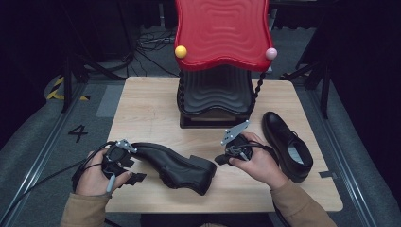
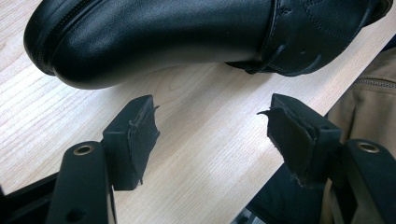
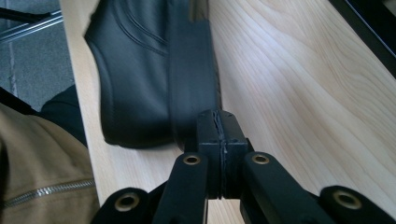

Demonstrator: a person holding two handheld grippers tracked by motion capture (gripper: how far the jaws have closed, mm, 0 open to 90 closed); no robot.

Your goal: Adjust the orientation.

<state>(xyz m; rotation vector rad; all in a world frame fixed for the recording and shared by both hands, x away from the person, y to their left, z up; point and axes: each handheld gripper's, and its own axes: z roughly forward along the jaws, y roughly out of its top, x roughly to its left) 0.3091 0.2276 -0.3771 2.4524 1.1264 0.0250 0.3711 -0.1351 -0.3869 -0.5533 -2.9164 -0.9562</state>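
Observation:
A black leather shoe [image 1: 175, 165] lies on its side near the front of the wooden table [image 1: 146, 104]. Its mate [image 1: 286, 142] stands upright at the right. My left gripper [image 1: 134, 169] sits by the toe of the lying shoe. In the left gripper view that gripper [image 2: 210, 119] is open, nothing between its pads, and the shoe's toe [image 2: 163, 37] lies just beyond them. My right gripper [image 1: 221, 159] is near the lying shoe's heel. In the right gripper view its pads [image 3: 219, 121] are pressed together on nothing, right beside the heel and sole [image 3: 149, 70].
A tall stand with a red wavy top [image 1: 222, 33] and black wavy shelf [image 1: 215, 94] occupies the table's back middle. A yellow ball [image 1: 180, 51] and a pink ball [image 1: 271, 53] sit at its corners. Bare wood lies left of the stand.

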